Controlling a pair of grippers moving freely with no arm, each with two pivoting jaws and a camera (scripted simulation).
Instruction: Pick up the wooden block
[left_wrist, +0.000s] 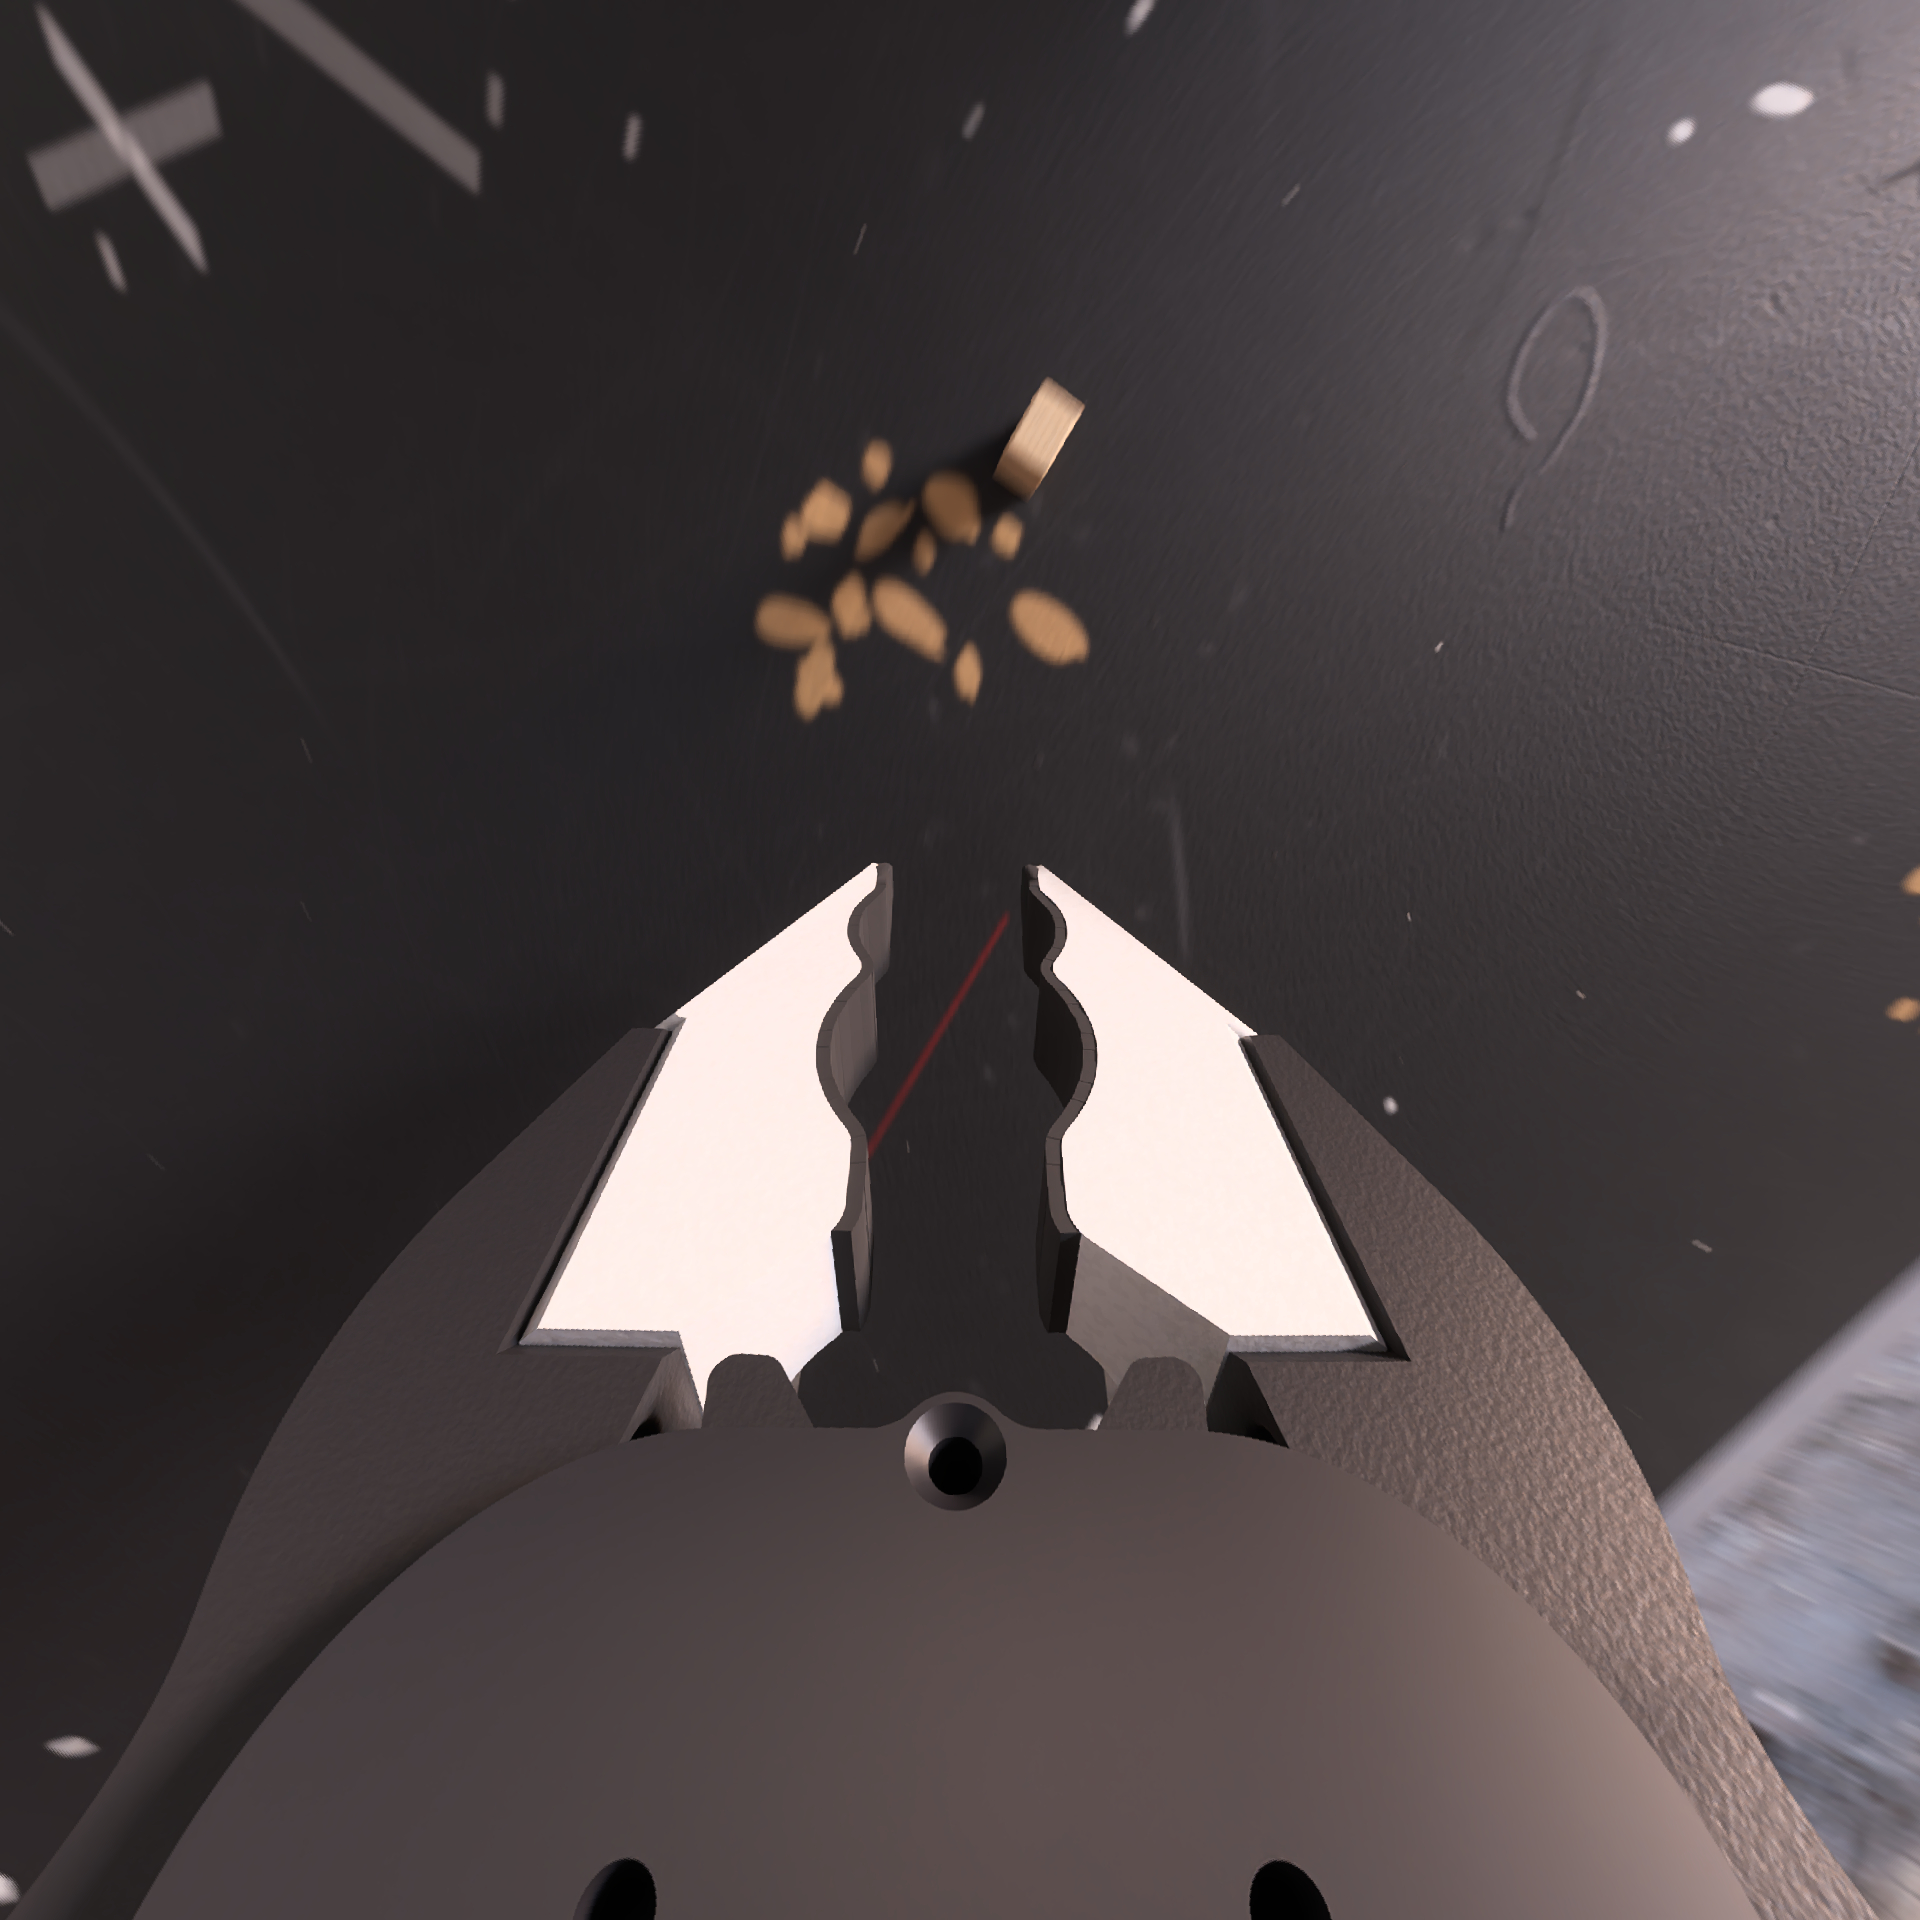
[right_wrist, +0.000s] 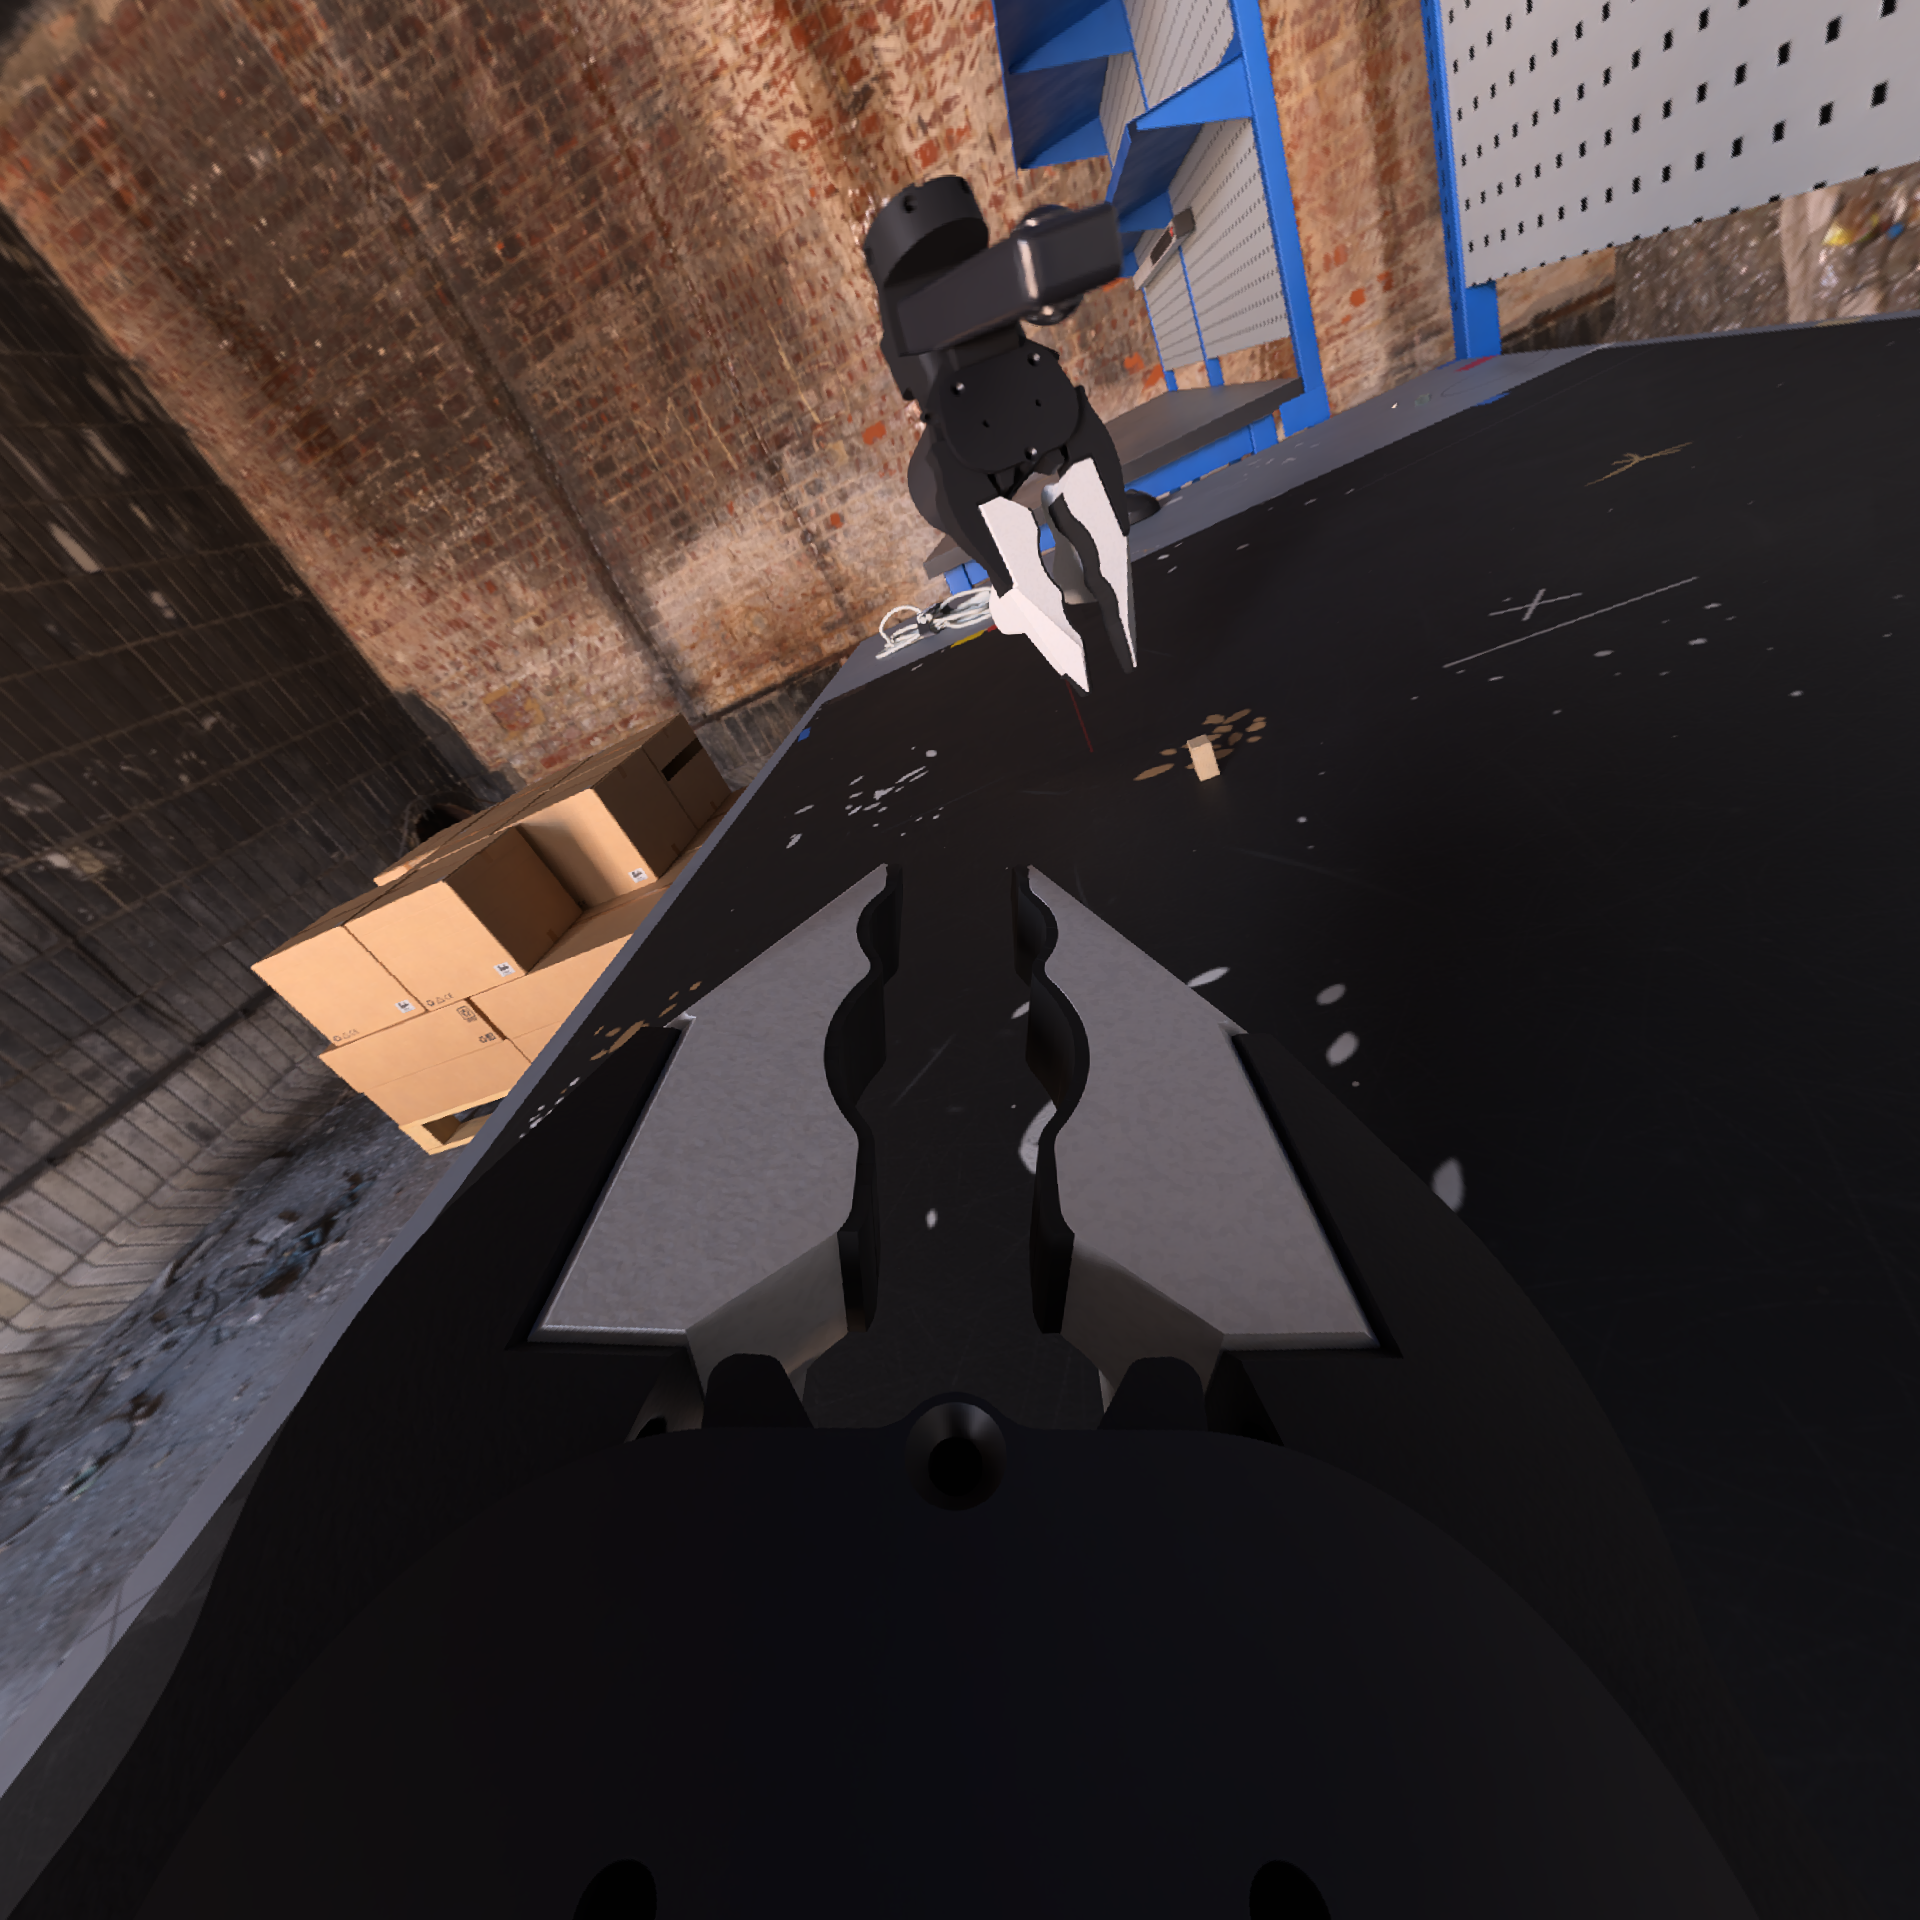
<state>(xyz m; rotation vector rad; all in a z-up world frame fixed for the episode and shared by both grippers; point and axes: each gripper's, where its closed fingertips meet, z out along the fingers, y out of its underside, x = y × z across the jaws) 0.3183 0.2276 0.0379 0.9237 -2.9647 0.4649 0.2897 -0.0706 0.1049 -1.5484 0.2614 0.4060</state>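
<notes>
A small light wooden block (left_wrist: 1039, 433) lies on the black table, ahead of and slightly right of my left gripper (left_wrist: 956, 878). The left gripper is open and empty, above the table and short of the block. In the right wrist view the block (right_wrist: 1203, 756) sits far ahead on the table, and the left gripper (right_wrist: 1107, 670) hangs above and to the left of it, fingers pointing down. My right gripper (right_wrist: 956, 878) is open and empty, low over the near part of the table, far from the block.
Tan paint spots (left_wrist: 904, 582) mark the table (left_wrist: 1455, 727) beside the block. The table's left edge (right_wrist: 665, 914) runs diagonally, with cardboard boxes (right_wrist: 468, 956) on the floor beyond. A blue shelf rack (right_wrist: 1195, 187) and a pegboard (right_wrist: 1683, 125) stand at the far end.
</notes>
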